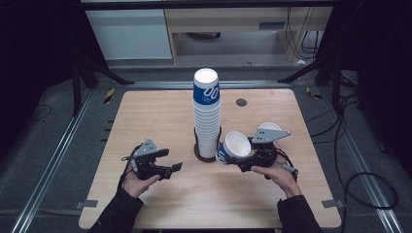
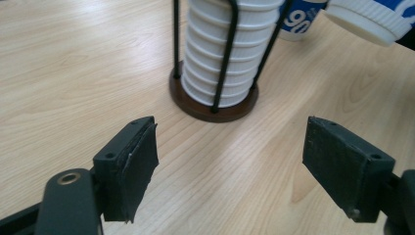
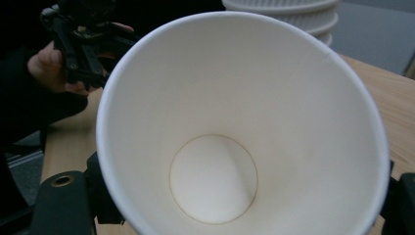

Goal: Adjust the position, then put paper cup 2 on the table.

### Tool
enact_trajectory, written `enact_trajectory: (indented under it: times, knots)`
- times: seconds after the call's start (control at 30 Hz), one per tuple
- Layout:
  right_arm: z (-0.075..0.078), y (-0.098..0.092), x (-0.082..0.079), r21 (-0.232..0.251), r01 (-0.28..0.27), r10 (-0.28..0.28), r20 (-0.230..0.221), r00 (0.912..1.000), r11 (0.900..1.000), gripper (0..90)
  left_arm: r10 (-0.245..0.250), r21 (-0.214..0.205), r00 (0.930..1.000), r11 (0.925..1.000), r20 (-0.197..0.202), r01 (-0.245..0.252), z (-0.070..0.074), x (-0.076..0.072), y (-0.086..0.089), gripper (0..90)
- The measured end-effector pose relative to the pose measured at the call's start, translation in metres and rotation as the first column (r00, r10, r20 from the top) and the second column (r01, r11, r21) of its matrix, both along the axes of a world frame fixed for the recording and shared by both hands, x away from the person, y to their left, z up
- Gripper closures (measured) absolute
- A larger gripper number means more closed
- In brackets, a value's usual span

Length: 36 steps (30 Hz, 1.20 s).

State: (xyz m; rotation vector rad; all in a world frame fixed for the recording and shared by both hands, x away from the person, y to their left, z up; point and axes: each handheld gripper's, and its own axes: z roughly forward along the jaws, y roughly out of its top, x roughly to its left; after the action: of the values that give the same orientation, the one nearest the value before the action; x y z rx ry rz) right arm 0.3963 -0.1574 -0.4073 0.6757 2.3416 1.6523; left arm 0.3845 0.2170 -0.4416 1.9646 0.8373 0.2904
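Cup (image 1: 235, 145) first, from the high view: it sits tipped on its side in my right gripper (image 1: 245, 160), mouth facing up and toward me, just right of the tall stack of cups (image 1: 207, 114) in its wire holder (image 1: 207, 151) at the middle of the surface (image 1: 145, 121). My left gripper (image 1: 170, 162) hovers left of the stack, holding nothing, with another cup (image 1: 269, 127) behind my right hand.

Left gripper view: my fingers (image 2: 132, 166) stand wide apart, aimed at the holder's brown base.

Right gripper view: the white interior faces me, my fingers clamped on its walls. I judge it thin paper, light and easily crushed, so gentle pressure low on the body seems best
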Motion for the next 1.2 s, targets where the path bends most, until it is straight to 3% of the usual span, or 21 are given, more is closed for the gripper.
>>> enact_trajectory:
  times: [0.27, 0.57, 0.77, 0.83, 1.03, 1.2]
  knots:
    - [-0.004, -0.014, -0.002, -0.051, 0.085, -0.086, -0.010, 0.9962, 0.9951, 20.1, 0.069, 0.011, 0.9976, 0.9976, -0.010, -0.069, -0.005, 0.006, 0.011, 19.3]
    - [-0.010, -0.031, -0.008, -0.126, 0.186, -0.188, -0.006, 0.9822, 0.9745, 20.1, 0.123, 0.031, 0.9923, 0.9919, -0.013, -0.123, -0.010, 0.009, 0.019, 18.8]
    - [-0.018, -0.043, -0.015, -0.152, 0.222, -0.230, -0.038, 0.9724, 0.9632, 20.0, 0.140, 0.027, 0.9901, 0.9899, -0.015, -0.139, -0.011, 0.010, 0.024, 18.8]
    - [-0.021, -0.048, -0.017, -0.186, 0.249, -0.260, -0.036, 0.9650, 0.9505, 20.0, 0.149, 0.033, 0.9887, 0.9883, -0.013, -0.149, -0.010, 0.010, 0.026, 18.8]
    - [-0.025, -0.057, -0.018, -0.210, 0.273, -0.289, -0.050, 0.9559, 0.9388, 20.0, 0.174, 0.033, 0.9848, 0.9844, -0.011, -0.173, -0.011, 0.010, 0.032, 18.7]
    - [-0.029, -0.060, -0.020, -0.269, 0.297, -0.320, -0.047, 0.9461, 0.9162, 20.0, 0.187, 0.036, 0.9824, 0.9819, -0.011, -0.186, -0.013, 0.010, 0.036, 18.7]
